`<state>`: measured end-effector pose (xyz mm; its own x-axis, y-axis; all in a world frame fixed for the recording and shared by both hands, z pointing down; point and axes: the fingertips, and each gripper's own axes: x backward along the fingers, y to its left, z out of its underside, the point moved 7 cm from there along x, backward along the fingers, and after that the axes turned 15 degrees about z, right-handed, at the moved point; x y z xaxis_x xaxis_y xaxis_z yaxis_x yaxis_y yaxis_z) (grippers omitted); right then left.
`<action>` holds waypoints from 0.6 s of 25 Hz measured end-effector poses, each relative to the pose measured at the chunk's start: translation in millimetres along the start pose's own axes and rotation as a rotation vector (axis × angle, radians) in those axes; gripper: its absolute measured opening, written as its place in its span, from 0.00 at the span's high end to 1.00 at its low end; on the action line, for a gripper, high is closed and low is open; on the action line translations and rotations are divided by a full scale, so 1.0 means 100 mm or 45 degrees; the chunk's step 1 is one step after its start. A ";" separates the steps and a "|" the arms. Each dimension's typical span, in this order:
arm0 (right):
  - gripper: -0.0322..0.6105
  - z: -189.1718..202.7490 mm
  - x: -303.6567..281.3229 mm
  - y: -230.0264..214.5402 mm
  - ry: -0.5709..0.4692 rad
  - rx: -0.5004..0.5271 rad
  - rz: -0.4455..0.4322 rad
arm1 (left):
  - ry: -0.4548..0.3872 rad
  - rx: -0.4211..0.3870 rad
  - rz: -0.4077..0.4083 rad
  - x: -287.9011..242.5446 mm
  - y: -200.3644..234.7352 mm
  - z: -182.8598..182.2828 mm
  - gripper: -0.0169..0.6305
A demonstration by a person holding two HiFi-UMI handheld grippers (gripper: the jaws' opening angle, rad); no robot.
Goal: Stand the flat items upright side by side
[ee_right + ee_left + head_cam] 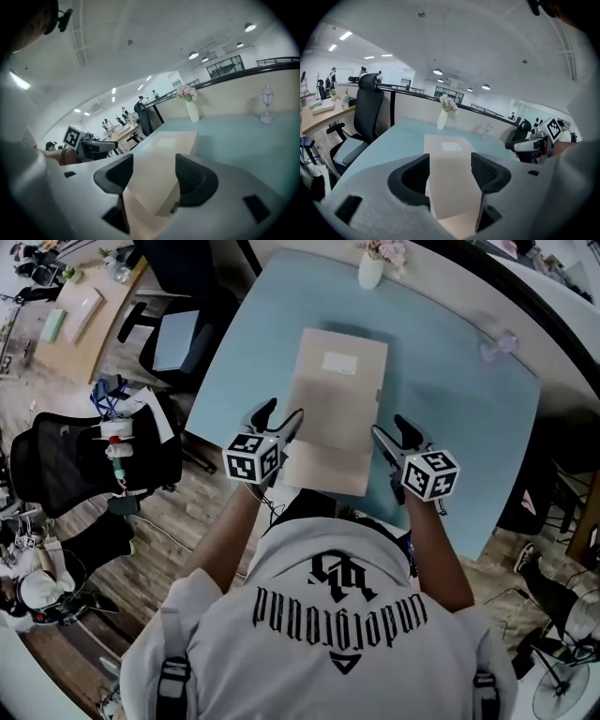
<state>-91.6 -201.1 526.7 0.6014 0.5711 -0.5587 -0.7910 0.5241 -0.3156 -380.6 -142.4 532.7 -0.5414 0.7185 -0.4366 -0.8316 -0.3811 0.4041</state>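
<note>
Tan flat boxes (333, 409) lie stacked on the light blue table (450, 427), the top one bearing a white label (339, 362). A lower box (323, 470) sticks out at the near end. My left gripper (281, 418) is at the stack's near left corner and my right gripper (389, 432) at its near right corner. In the left gripper view the jaws (450, 173) stand apart with the top box (447, 164) between them. The right gripper view shows the same: wide jaws (152, 176) on either side of the box's corner (161, 173). I cannot see either pair of pads pressing on it.
A white vase with flowers (371, 268) stands at the table's far edge, and a clear glass ornament (502, 341) at the far right. Black office chairs (178, 334) (75, 465) stand left of the table. The table's near edge is close to my body.
</note>
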 end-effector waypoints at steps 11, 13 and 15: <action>0.49 0.18 -1.14 -0.37 0.330 -0.101 0.113 | 0.376 0.262 0.182 -0.86 0.93 0.30 0.47; 0.48 0.23 -1.25 -0.42 0.381 -0.143 0.113 | 0.399 0.308 0.222 -0.96 0.99 0.33 0.45; 0.48 0.31 -1.34 -0.43 0.432 -0.159 0.108 | 0.433 0.358 0.273 -1.03 1.02 0.38 0.44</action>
<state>-134.7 -280.9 638.6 0.4779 0.3566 -0.8028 -0.8569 0.3904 -0.3366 -404.5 -233.1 649.7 -0.7454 0.3924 -0.5389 -0.6568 -0.2939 0.6945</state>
